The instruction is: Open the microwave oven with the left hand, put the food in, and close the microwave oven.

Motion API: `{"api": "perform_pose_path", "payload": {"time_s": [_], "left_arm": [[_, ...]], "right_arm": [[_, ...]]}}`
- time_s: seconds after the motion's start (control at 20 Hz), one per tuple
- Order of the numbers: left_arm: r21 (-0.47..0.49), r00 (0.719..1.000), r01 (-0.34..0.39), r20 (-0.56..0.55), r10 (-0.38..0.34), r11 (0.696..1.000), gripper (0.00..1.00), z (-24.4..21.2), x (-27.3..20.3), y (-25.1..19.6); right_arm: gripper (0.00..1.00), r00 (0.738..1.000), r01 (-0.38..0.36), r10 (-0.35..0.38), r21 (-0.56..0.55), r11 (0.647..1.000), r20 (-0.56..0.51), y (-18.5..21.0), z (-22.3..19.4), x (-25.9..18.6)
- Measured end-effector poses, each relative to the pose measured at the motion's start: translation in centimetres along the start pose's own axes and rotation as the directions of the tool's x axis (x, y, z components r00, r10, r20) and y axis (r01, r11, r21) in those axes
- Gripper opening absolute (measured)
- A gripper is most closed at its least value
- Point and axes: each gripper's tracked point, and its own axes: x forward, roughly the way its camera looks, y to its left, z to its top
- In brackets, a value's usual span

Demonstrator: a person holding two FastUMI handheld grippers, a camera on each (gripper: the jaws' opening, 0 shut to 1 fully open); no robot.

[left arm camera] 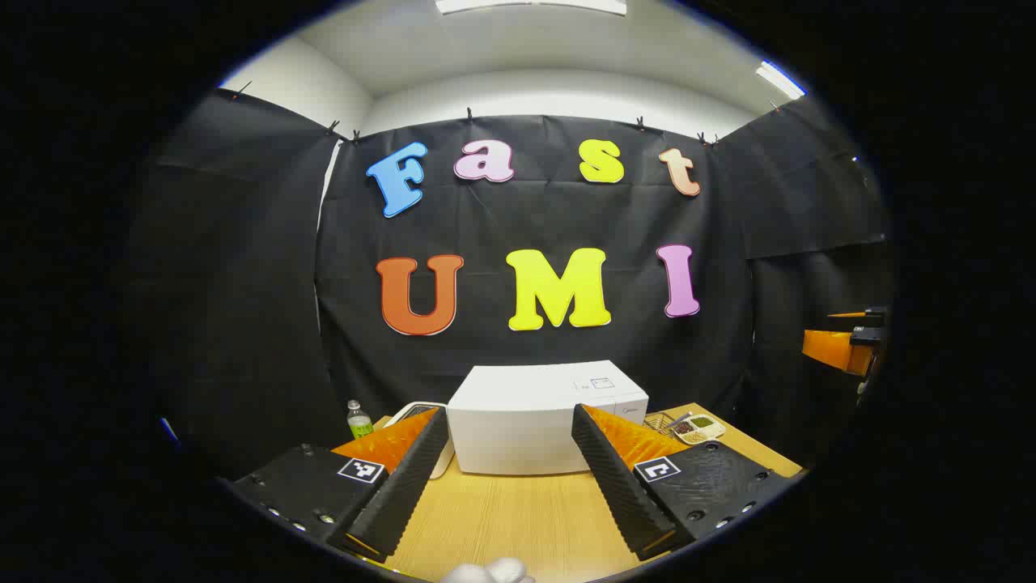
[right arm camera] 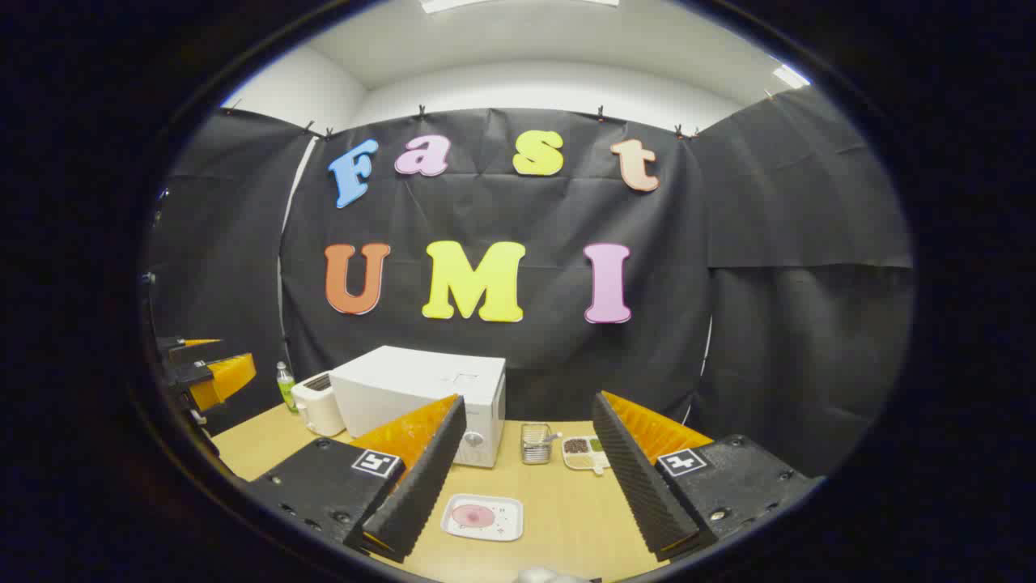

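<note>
Left gripper view has the left gripper (left arm camera: 508,478) spread wide and empty, the closed white microwave (left arm camera: 546,417) squarely between and beyond its fingers, looking rigid and heavy, so I'd take its door by the right-hand edge, next to the controls

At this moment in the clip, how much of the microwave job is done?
Nothing looks done yet. The microwave sits shut on the table, and the food, a small tray in front of it, lies untouched. Both the left gripper and right gripper are open and hold nothing, with the left facing the microwave. Opening the door, loading the tray and closing are all left.
</note>
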Motion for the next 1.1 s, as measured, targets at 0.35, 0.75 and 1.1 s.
{"api": "perform_pose_path", "payload": {"time_s": [0.35, 0.75, 1.1], "left_arm": [[-0.004, 1.000, -0.013, -0.010, 0.013, 1.000, 0.96, -0.2, -0.1, 0.8], [0.002, 1.000, 0.001, -0.013, -0.001, 1.000, 0.96, -0.8, 0.9, 0.2], [0.008, 0.997, 0.069, 0.021, -0.070, 0.998, 0.96, -3.3, 4.7, -3.8]], "right_arm": [[1.00, 1.000, -0.006, 0.006, 0.000, 1.000, -0.010, 0.6, -0.4, 0.3], [0.92, 1.000, -0.009, 0.010, 0.017, 1.000, -0.007, 0.5, -0.3, 0.5], [1.00, 1.000, 0.004, -0.004, 0.018, 1.000, -0.027, -0.9, -0.1, 0.4]]}}
